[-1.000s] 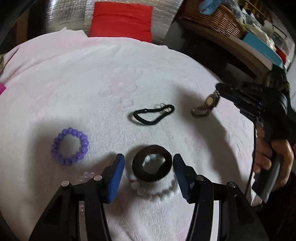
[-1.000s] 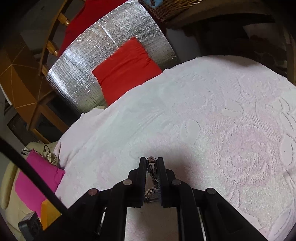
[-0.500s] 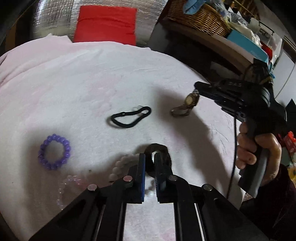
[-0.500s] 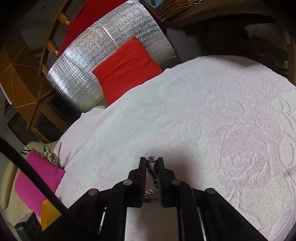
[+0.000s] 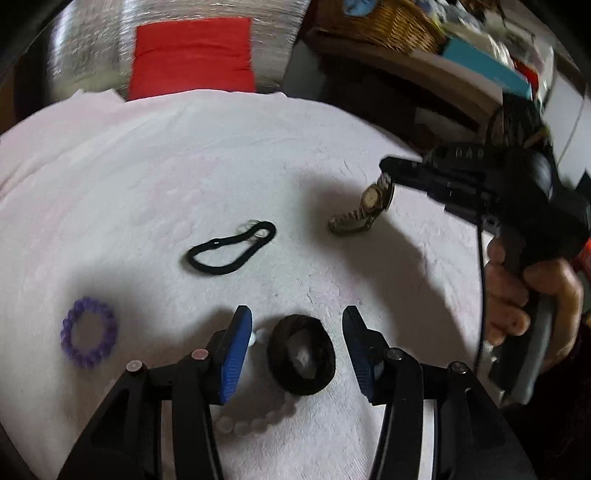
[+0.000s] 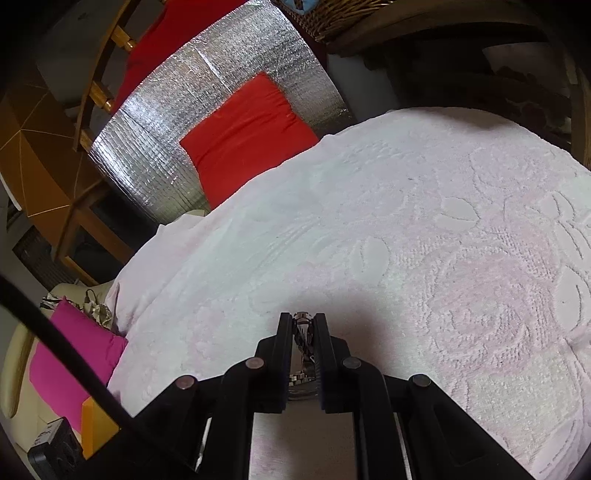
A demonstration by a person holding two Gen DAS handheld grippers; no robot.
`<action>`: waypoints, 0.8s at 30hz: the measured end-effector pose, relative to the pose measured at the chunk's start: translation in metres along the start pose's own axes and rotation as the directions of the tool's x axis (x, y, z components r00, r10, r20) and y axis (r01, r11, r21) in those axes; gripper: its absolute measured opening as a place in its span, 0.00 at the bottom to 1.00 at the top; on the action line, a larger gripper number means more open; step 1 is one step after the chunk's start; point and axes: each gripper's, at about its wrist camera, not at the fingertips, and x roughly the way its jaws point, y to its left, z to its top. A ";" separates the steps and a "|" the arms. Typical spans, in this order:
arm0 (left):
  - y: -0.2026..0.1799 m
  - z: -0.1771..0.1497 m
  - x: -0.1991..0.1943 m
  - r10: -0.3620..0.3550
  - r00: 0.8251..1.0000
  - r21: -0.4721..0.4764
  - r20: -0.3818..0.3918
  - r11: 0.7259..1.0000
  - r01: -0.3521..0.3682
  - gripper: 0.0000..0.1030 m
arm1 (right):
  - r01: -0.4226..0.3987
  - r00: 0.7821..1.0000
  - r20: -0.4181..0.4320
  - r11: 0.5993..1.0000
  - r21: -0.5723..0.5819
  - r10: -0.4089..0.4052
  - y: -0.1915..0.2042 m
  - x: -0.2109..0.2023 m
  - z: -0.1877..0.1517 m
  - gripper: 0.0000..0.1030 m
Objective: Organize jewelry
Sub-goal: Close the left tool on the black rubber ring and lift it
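Note:
In the left wrist view my left gripper (image 5: 297, 332) is open, its blue pads on either side of a thick black hair tie (image 5: 301, 358) lying on the white towel (image 5: 184, 177). A pale bead bracelet (image 5: 255, 421) lies partly under the tie. A purple bead bracelet (image 5: 88, 332) lies to the left, and a thin black hair band (image 5: 231, 249) farther back. My right gripper (image 5: 386, 171) is shut on a gold watch (image 5: 373, 201) whose strap end rests on the towel. The watch strap (image 6: 303, 332) shows between the shut right gripper (image 6: 303, 321) fingers.
A silver foil panel with a red cushion (image 5: 192, 55) stands behind the table. A wicker basket (image 5: 388, 22) and shelf clutter sit at the back right. A pink cushion (image 6: 70, 350) lies off the table's left edge in the right wrist view.
My left gripper was open, shut on the black hair tie half a second ago, and now is open again with the tie on the towel. The right gripper keeps holding the watch.

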 end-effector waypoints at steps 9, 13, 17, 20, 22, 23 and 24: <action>-0.012 0.000 0.005 0.020 1.000 0.068 -0.002 0.997 -0.020 0.12 | 0.001 1.000 0.008 1.000 0.007 -0.001 -0.002 -0.003 0.001 0.12; -0.011 0.003 -0.012 -0.002 0.999 0.055 0.052 0.999 0.000 0.11 | -0.010 1.000 0.027 1.000 -0.007 0.010 0.003 -0.007 0.001 0.12; 0.001 0.002 -0.040 -0.016 0.993 0.012 0.121 1.000 0.015 0.11 | -0.029 0.998 0.048 0.999 -0.031 0.031 0.015 -0.012 -0.001 0.12; 0.010 0.000 -0.060 -0.018 0.986 -0.023 0.169 1.000 0.022 0.11 | -0.043 0.996 0.072 0.997 -0.063 0.047 0.027 -0.017 -0.004 0.12; 0.015 -0.004 -0.072 -0.016 0.979 -0.040 0.203 0.999 0.024 0.11 | -0.063 0.994 0.080 0.995 -0.081 0.070 0.036 -0.020 -0.006 0.12; 0.019 -0.005 -0.078 -0.009 0.976 -0.053 0.218 0.998 0.021 0.11 | -0.070 0.993 0.086 0.993 -0.090 0.078 0.040 -0.021 -0.008 0.12; 0.023 -0.004 -0.083 0.003 0.973 -0.066 0.231 0.998 0.013 0.11 | -0.078 0.992 0.094 0.992 -0.101 0.087 0.045 -0.024 -0.009 0.12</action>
